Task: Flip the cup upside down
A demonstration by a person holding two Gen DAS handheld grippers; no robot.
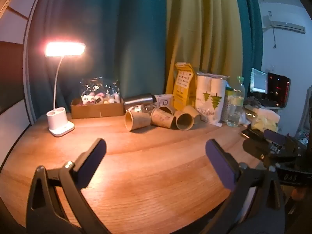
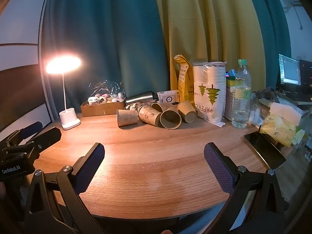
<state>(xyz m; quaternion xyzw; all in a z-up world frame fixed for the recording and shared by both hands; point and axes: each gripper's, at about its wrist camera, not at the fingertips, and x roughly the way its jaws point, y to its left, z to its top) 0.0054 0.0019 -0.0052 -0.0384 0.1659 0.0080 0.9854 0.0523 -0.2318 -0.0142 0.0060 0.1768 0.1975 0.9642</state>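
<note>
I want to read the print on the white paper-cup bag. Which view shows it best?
The right wrist view: the paper-cup bag is larger and sharper, its lettering and stacked cup rims visible. In the left wrist view, the bag is blurrier and its print hard to read.

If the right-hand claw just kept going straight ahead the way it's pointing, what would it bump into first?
Probably the pile of tipped-over paper cups. The right gripper is open over bare table, and the way looks free until them, though depth is uncertain.

Brown cups (line drawings), teal curtain
</note>
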